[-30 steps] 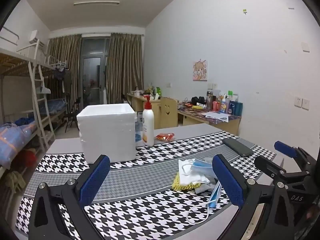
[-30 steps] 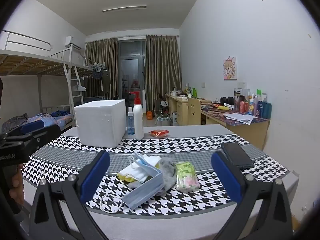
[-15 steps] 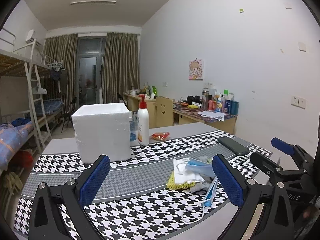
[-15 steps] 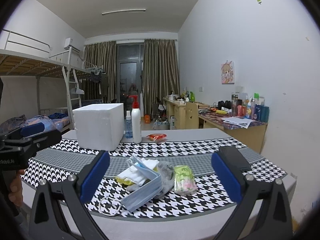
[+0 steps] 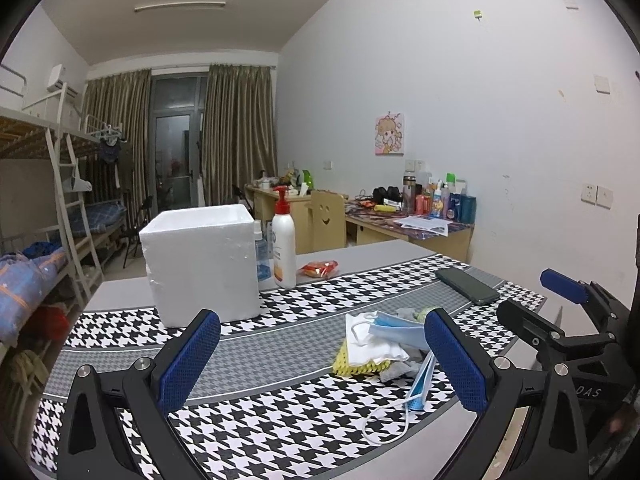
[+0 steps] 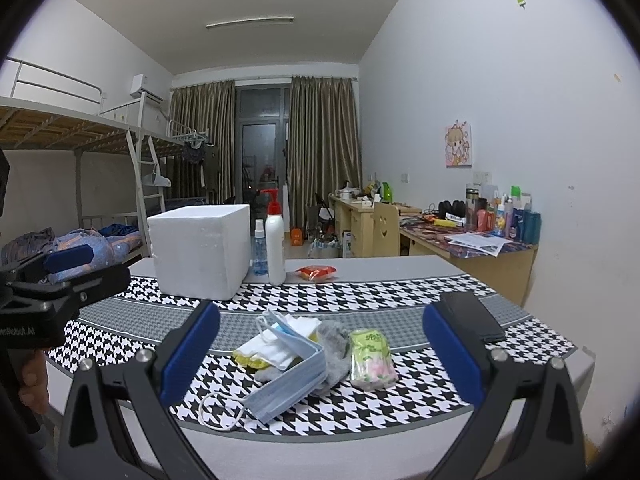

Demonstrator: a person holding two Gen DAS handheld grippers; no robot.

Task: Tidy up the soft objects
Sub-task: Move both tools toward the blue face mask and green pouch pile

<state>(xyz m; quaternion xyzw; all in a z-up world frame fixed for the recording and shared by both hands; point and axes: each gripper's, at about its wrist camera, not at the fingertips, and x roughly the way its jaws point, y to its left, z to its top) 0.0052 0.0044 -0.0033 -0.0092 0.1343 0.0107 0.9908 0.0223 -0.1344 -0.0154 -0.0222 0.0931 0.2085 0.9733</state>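
2 grippers spread wide, left gripper [image 5: 322, 360], right gripper [image 6: 320, 350], soft pile [image 6: 304, 350] near table edge [image 6: 360, 438], possibly overhanging.

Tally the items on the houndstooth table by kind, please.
Face masks: 2, blue and white
Yellow cloth: 1
Grey cloth: 1
Green tissue pack: 1
Foam box: 1
Bottles: 2, pump and spray
Red snack packet: 1
Phone: 1
Total: 10
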